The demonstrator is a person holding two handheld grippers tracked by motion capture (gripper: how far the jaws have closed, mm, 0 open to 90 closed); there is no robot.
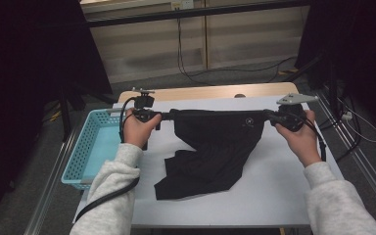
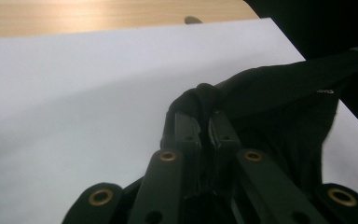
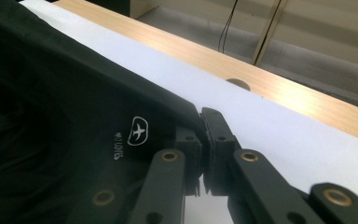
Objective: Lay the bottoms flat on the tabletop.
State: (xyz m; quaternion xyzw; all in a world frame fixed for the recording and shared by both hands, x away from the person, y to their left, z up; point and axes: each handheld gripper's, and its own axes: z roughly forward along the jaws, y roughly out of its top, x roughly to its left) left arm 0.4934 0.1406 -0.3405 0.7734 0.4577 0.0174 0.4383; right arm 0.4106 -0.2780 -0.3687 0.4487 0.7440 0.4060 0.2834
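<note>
high view, frame centre: left gripper [image 1: 165,116] and right gripper [image 1: 270,116] each clenched on a corner of the black fabric shorts [image 1: 210,147], stretched between them. waistband lifted, legs rumpled on the white table sheet [image 1: 254,196]; laying flat and folding looks left to do.

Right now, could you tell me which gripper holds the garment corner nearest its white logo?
The right gripper: the black garment bears its logo beside those jaws.

The small white print beside the logo [image 3: 139,130] on the black garment [image 1: 210,147] was too tiny to read. The left gripper [image 2: 204,122] had its tips buried under bunched cloth, possibly a waistband corner. The basket [image 1: 81,156] sat partly behind a sleeve [image 1: 111,191].
</note>
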